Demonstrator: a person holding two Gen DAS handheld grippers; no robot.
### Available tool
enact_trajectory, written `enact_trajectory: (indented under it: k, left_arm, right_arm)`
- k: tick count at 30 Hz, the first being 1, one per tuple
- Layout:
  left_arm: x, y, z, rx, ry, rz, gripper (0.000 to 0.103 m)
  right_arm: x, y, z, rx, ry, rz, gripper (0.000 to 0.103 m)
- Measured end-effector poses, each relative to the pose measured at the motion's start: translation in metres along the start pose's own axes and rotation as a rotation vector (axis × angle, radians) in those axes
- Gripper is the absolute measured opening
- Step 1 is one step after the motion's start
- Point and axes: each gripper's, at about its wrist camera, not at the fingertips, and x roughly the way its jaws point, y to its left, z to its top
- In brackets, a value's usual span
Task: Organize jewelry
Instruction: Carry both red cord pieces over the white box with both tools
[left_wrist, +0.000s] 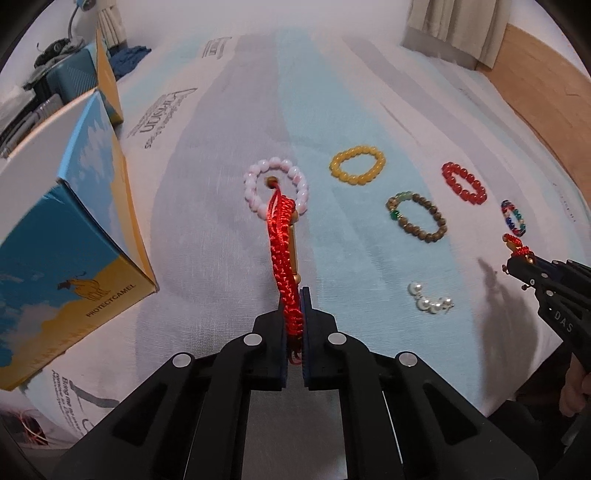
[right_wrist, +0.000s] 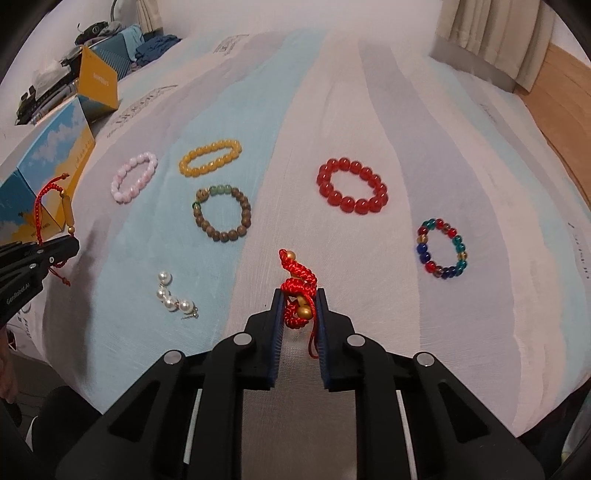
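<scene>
My left gripper (left_wrist: 294, 295) is shut on a red braided cord bracelet (left_wrist: 284, 243) with a gold tube, held above the cloth; it also shows at the left of the right wrist view (right_wrist: 51, 206). My right gripper (right_wrist: 299, 295) is shut on a second red cord bracelet (right_wrist: 299, 280) with gold beads. On the striped cloth (right_wrist: 288, 122) lie a pink bead bracelet (right_wrist: 133, 177), a yellow one (right_wrist: 209, 158), a brown wooden one (right_wrist: 221, 212), a red one (right_wrist: 351, 185), a multicoloured one (right_wrist: 441, 248) and pearl earrings (right_wrist: 173, 297).
A blue and yellow box (left_wrist: 62, 236) stands at the left, near my left gripper. A second yellow box (right_wrist: 98, 83) and a cluttered blue case (left_wrist: 62, 74) lie behind it. A curtain (right_wrist: 491, 40) and wooden floor (right_wrist: 561, 103) are at the far right.
</scene>
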Motion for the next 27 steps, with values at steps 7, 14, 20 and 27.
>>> enact_trajectory:
  k: [7, 14, 20, 27]
  left_arm:
    - [-0.022, 0.000, 0.002, -0.004, -0.026, -0.014, 0.004]
    - [-0.048, 0.001, 0.005, 0.000, -0.061, -0.003, 0.004]
    - [-0.070, 0.010, 0.008, -0.034, -0.093, 0.002, 0.004]
    - [-0.104, 0.025, 0.018, -0.053, -0.142, 0.023, 0.004]
  right_arm:
    - [-0.018, 0.001, 0.004, 0.013, -0.024, -0.001, 0.015]
    - [-0.040, 0.009, 0.012, 0.024, -0.060, 0.007, 0.015]
    - [-0.057, 0.019, 0.023, 0.052, -0.088, 0.018, 0.015]
    - [-0.081, 0.050, 0.046, 0.036, -0.139, 0.039, 0.015]
